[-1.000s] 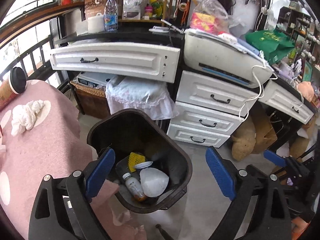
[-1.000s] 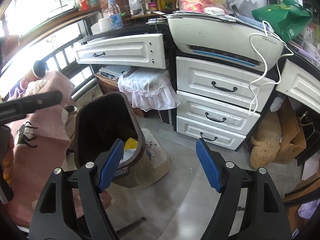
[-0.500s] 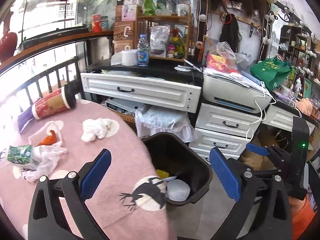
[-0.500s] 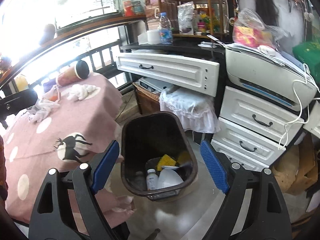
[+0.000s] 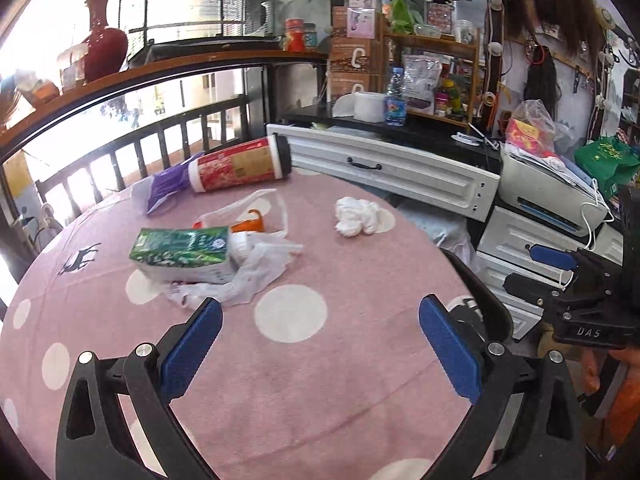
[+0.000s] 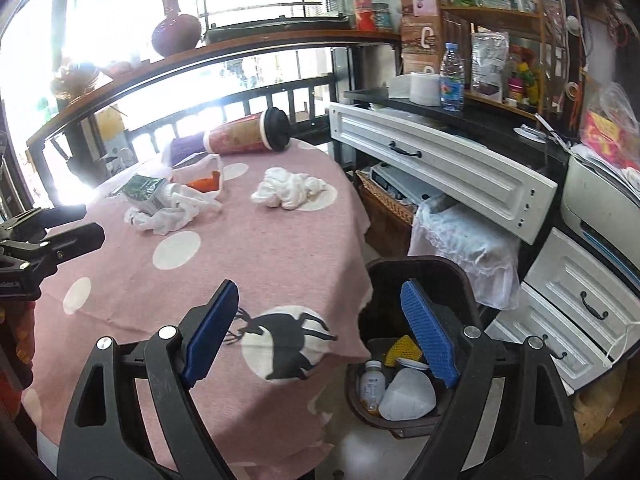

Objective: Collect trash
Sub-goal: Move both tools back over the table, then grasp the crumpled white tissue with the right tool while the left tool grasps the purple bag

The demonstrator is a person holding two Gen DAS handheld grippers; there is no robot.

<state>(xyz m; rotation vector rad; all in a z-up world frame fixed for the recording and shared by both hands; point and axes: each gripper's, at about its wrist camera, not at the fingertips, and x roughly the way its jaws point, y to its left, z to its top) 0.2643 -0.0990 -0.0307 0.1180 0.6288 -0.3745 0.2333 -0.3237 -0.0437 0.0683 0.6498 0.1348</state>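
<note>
We see our left claw [image 5: 318,350] spread wide over the pink table [image 5: 360,408], with nothing between its blue pads [image 5: 188,352]. Our right claw [image 6: 320,330] is spread too and holds nothing; under it we see the table edge and the bin.

The trash lies on the far part of the table, well ahead of both claws. A green carton [image 5: 182,252] lies on its side, up and to the left of the left claw. It touches a crumpled white plastic bag [image 5: 256,264], and part of that bag reaches close to the left pad. Something orange [image 5: 252,224] sits in the bag, just behind the carton. A white paper wad [image 5: 358,216] lies alone farther right, apart from the bag. At the back edge a red cup with a black lid [image 5: 240,164] lies on its side, and a purple wrapper [image 5: 166,186] lies just beside its bottom end.

From the right claw, the paper wad [image 6: 288,190] is straight ahead and far off. The carton [image 6: 144,192] and bag [image 6: 168,212] are to its left.

The dark bin [image 6: 416,272] stands on the floor just beside the table, low and to the right. Inside it we see a small bottle [image 6: 370,386], a white lid-like thing [image 6: 406,396] and a yellow net [image 6: 402,348]. The right pad of the right claw is in front of the bin's mouth.
</note>
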